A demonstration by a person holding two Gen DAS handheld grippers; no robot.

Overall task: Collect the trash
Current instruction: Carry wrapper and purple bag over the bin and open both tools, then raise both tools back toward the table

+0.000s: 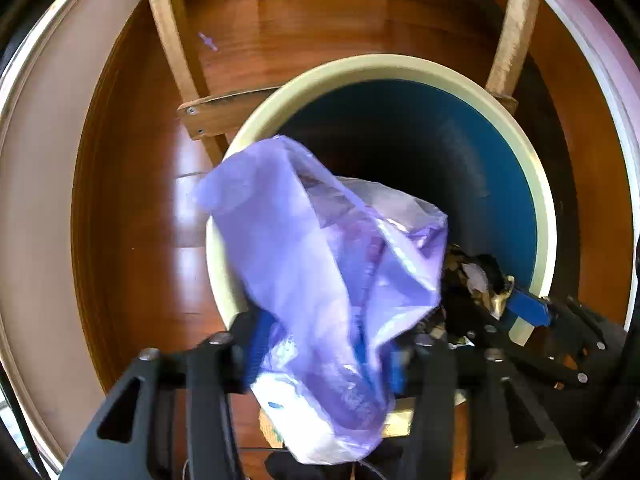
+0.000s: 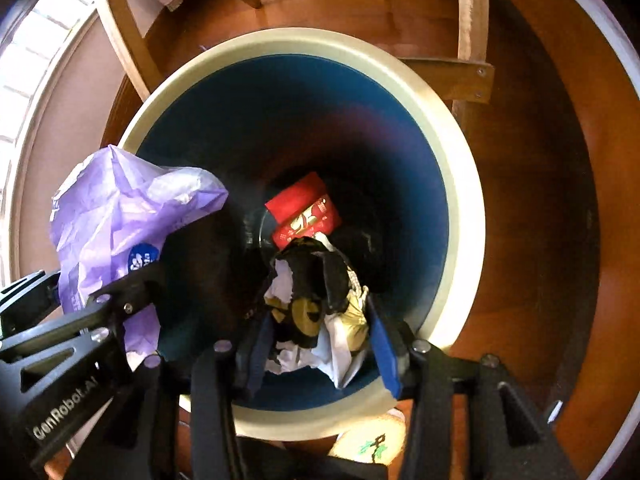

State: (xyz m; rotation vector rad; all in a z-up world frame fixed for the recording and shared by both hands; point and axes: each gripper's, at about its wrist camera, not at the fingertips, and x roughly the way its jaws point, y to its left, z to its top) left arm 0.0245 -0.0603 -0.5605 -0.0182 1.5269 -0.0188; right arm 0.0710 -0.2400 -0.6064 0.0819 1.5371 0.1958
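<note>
The left tongs [image 1: 320,360] were clamped on a purple plastic bag [image 1: 320,264] at the bin's [image 1: 400,66] near rim. Beside them, the right tongs [image 2: 320,344] gripped a crumpled wrapper [image 2: 316,304] over the bin's mouth. A red packet [image 2: 304,212] lay deep below them, and wooden chair legs [image 2: 120,36] stood on the floor [image 1: 132,240] just beyond the bin.

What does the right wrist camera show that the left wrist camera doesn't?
Only the right wrist view shows the red packet at the bottom of the bin, and a window at upper left. Only the left wrist view shows a small purple scrap on the floor. Both show the bin, the purple bag in the left gripper, and the crumpled black and gold wrapper in the right gripper.
</note>
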